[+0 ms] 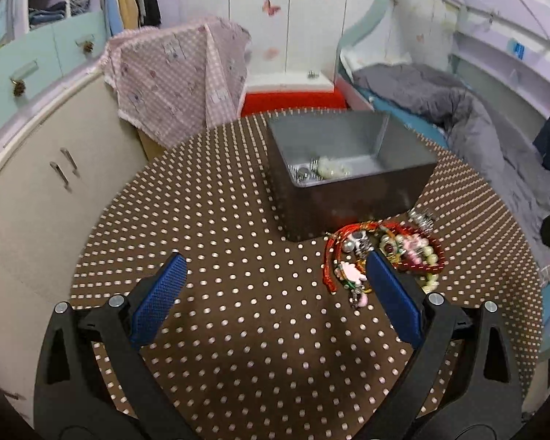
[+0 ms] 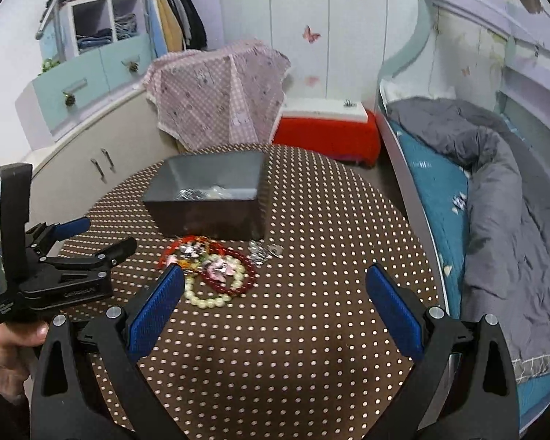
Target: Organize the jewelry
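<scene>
both the left gripper (image 1: 275, 286) and right gripper (image 2: 275, 300) are held apart, empty; a piece from the jewelry pile (image 2: 212, 271), mid-frame, seems next for the grey box (image 2: 209, 198) above it.

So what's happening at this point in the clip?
A person with a handheld gripper in each hand is sorting jewelry on a dotted table. A tangle of bracelets lies just in front of a gray box, which already has a few pieces inside. The left gripper and right gripper are both open, empty, and hovering near the pile.
</scene>
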{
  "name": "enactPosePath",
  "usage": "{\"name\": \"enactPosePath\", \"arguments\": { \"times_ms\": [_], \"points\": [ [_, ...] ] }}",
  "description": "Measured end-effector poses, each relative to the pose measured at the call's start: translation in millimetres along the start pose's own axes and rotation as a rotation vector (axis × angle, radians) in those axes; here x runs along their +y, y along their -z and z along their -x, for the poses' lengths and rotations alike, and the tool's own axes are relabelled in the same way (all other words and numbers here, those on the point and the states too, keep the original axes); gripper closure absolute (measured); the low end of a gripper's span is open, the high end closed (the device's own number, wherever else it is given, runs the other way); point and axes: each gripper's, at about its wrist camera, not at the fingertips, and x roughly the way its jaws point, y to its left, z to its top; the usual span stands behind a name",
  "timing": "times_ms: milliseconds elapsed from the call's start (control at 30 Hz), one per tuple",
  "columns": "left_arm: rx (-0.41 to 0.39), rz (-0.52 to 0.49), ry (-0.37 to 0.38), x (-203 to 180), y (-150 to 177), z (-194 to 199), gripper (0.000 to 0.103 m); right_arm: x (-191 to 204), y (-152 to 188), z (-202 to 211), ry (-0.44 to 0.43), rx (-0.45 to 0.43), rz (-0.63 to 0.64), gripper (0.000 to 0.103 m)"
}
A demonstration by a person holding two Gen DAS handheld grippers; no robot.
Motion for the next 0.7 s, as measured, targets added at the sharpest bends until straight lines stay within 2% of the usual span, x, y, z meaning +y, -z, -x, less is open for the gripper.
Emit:
{"name": "enactPosePath", "arguments": {
  "times_ms": [133,233,367,467,533,600,667,700],
  "points": [
    [0.055,-0.019,0.007,-3,0,-23,0.007,-7,-1,-13,-0.007,0.019,-0.016,0.008],
    [0.082,-0.023,0.009,-5,-1,-34,0.014,-11,-1,-22,-0.011,0.034,-0.021,0.008],
    [0.121,-0.028,0.019,-6,-2,-47,0.035,-15,0,-31,-0.020,0.052,-0.028,0.008],
    [0.127,-0.056,0.026,-11,-3,-50,0.043,-18,1,-36,-0.026,0.064,-0.034,0.008],
    [0.125,-0.072,0.054,-14,-3,-49,0.058,-17,1,-40,-0.035,0.071,-0.036,0.008],
    [0.120,-0.078,0.081,-14,-5,-48,0.085,-16,1,-42,-0.041,0.075,-0.034,0.008],
    [0.121,-0.066,0.117,-13,-4,-46,0.097,-14,2,-43,-0.047,0.076,-0.030,0.008],
    [0.120,-0.061,0.127,-12,-4,-45,0.099,-14,2,-42,-0.049,0.077,-0.030,0.008]
  ]
}}
